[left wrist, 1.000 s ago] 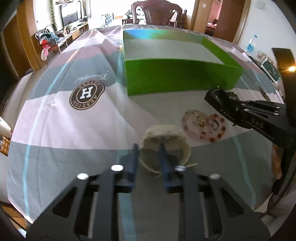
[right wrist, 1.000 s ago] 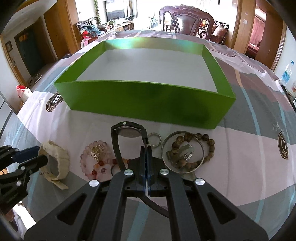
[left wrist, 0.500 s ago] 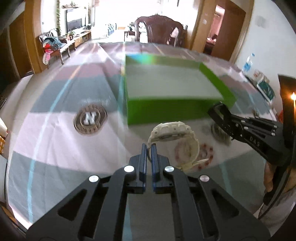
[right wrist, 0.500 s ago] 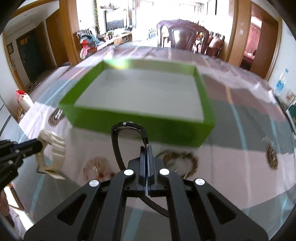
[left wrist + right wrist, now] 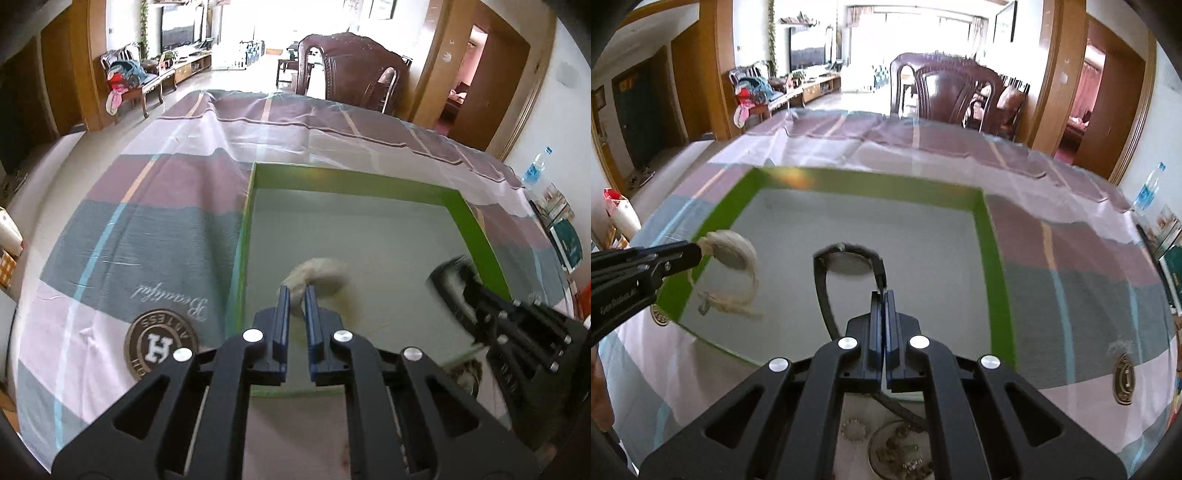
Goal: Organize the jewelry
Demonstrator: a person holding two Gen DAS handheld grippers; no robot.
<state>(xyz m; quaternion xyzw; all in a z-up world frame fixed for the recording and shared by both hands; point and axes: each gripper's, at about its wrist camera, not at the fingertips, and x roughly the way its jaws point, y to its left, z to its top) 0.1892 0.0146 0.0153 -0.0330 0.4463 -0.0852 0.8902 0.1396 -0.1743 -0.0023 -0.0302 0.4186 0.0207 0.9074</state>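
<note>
A green box with a grey floor lies on the tablecloth; it also shows in the right wrist view. My left gripper is shut on a cream watch and holds it above the box's left part; the watch hangs from it in the right wrist view. My right gripper is shut on the strap of a black watch, held above the box floor. In the left wrist view, the right gripper is blurred, over the box's right side.
A small toothed ring and a metal bangle with brown beads lie on the cloth below my right gripper. Dark wooden chairs stand past the table's far edge. A water bottle stands at the right.
Both grippers lifted their watches off the cloth and carried them forward over the green box. The left gripper closed on the cream watch. The remaining jewelry stayed behind.
</note>
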